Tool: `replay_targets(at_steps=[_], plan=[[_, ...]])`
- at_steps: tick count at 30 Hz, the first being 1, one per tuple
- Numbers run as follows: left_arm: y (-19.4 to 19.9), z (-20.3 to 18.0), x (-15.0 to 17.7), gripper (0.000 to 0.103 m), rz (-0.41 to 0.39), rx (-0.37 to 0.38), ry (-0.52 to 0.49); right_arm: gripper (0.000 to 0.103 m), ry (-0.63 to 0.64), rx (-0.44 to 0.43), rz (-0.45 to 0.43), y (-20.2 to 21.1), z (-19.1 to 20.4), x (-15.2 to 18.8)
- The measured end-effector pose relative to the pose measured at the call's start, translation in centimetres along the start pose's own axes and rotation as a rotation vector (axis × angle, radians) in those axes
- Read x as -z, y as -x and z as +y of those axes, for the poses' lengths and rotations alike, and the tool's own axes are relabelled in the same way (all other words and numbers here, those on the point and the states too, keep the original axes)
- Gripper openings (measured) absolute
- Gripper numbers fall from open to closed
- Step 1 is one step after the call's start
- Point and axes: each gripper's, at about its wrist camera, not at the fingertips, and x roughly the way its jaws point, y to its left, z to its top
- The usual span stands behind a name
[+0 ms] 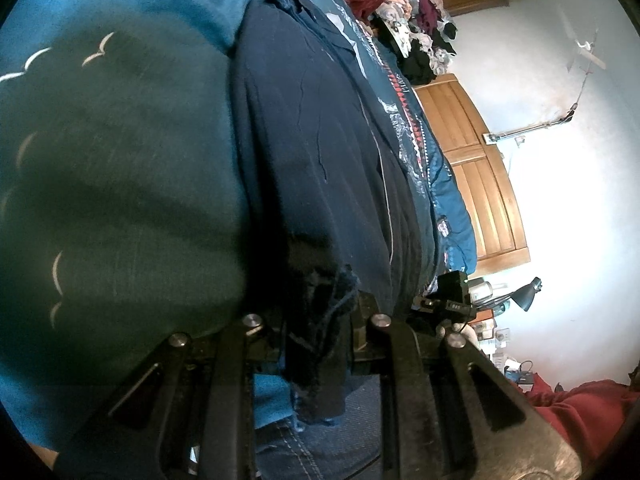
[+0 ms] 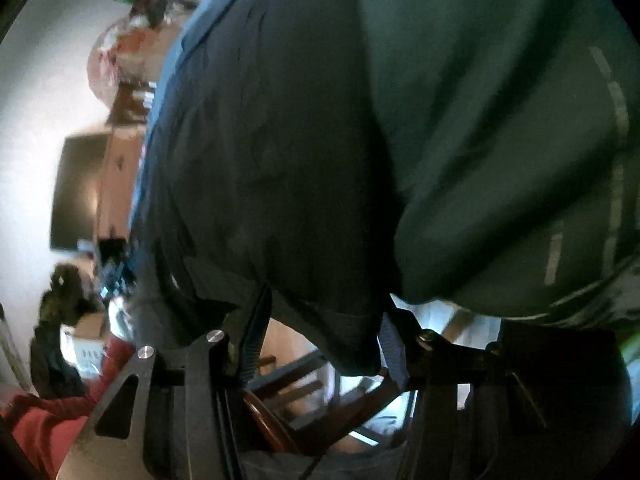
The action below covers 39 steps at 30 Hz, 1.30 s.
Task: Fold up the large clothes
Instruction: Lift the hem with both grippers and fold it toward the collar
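Mid-fold, garment lay on the bed. Left gripper was clamped on a bunched navy edge at the near end. Right gripper had cloth draped between its jaws; can't tell if it was pinched. Likely next: lift both ends evenly, carry the edge across, keep tension equal.
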Motion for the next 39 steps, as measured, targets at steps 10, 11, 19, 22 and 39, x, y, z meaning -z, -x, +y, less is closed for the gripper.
replay_targets(at_steps=[10,11,19,22,39], plan=[[0.3,-0.3,0.1,0.021,0.002,-0.036,-0.034,0.044,0.033,0.008,-0.049,0.9,1.8,0.6],[0.3,-0.5,0.2,0.020,0.000,-0.049,-0.044,0.037,0.036,0.010,-0.060,1.0,2.0,0.6],[3.3,-6.3,-0.7,0.005,-0.152,0.011,-0.110,0.013,0.086,-0.127,-0.273,7.4,7.7,1.6],[4.0,-7.9,-1.9,0.005,-0.201,0.065,-0.118,0.013,0.098,-0.161,-0.321,9.2,9.2,0.7],[-2.5,-9.6,-27.9,0.011,-0.277,-0.045,-0.112,0.015,0.105,-0.111,-0.389,11.2,11.9,-34.2]])
